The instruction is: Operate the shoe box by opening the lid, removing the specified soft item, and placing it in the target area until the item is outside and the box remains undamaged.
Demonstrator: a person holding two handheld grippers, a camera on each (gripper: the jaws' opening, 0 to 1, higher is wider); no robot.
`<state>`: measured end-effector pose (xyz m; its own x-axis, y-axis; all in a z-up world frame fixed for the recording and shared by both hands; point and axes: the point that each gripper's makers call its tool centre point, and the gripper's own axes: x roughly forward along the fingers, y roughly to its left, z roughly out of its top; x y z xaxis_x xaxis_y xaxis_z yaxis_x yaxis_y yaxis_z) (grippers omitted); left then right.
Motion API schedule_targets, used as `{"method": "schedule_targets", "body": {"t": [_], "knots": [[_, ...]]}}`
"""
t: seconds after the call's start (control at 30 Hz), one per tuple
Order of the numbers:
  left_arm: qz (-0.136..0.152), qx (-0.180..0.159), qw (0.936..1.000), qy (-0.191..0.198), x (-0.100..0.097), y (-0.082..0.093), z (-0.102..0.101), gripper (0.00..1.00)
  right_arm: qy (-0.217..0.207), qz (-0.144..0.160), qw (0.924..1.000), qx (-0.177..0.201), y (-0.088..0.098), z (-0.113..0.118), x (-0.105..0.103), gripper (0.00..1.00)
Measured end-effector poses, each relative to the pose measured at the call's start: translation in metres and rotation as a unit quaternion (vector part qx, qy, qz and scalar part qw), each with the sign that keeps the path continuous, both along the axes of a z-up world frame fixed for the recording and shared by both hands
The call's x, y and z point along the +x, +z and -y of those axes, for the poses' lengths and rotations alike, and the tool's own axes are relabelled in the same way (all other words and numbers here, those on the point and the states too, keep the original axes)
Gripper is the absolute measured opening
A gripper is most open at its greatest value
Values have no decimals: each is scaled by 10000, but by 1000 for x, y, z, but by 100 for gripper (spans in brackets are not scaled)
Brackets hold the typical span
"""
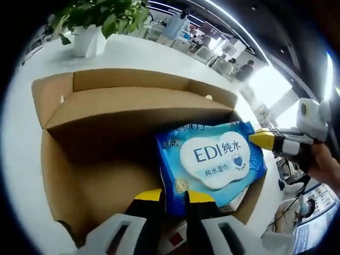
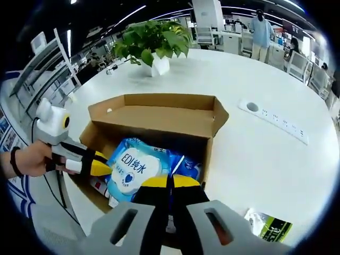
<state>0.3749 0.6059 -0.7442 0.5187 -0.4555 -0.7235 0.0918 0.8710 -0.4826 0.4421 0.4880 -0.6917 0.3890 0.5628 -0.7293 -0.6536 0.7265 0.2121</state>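
Both claws on it | box (image 1: 133, 106) lid open | wipes pack (image 1: 212, 159) half-raised in box | left claw (image 1: 174, 197) clenches its edge, right claw (image 2: 170, 183) likewise, so we lift evenly off the cardboard

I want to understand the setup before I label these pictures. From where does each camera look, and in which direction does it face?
Left gripper view: rides on the left gripper, faces into the open cardboard box at the blue wet wipes pack; its own fingers are closed on the pack's edge, and a hand holds the right gripper.
Right gripper view: rides on the right gripper, faces the box from the opposite side; the left gripper and its hand show.
Shared: box, pack, potted plant, white table.
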Motion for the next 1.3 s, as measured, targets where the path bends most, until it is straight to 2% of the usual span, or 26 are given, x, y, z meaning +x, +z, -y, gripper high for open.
{"method": "schedule_targets", "body": {"t": [0.13, 0.27, 0.6, 0.83, 1.13, 1.3], "knots": [[-26, -115, 9999, 81, 2, -1, 1, 11, -14, -20, 10000, 28, 0, 0, -1, 0], [-117, -331, 9988, 328, 3, 0, 2, 5, -12, -5, 10000, 51, 0, 0, -2, 0], [-87, -217, 9995, 220, 2, 6, 4, 2, -27, 2, 10000, 46, -3, 2, 7, 0], [43, -61, 9999, 123, 3, 14, 2, 1, -64, -25, 9999, 104, -2, 2, 8, 0], [237, 100, 9997, -49, 4, 35, 2, 1, -28, 111, 9998, 168, 14, -2, 15, 0], [321, 117, 9994, -7, 3, 45, 0, 1, 6, 163, 9997, 208, 23, -3, 15, 0]]}}
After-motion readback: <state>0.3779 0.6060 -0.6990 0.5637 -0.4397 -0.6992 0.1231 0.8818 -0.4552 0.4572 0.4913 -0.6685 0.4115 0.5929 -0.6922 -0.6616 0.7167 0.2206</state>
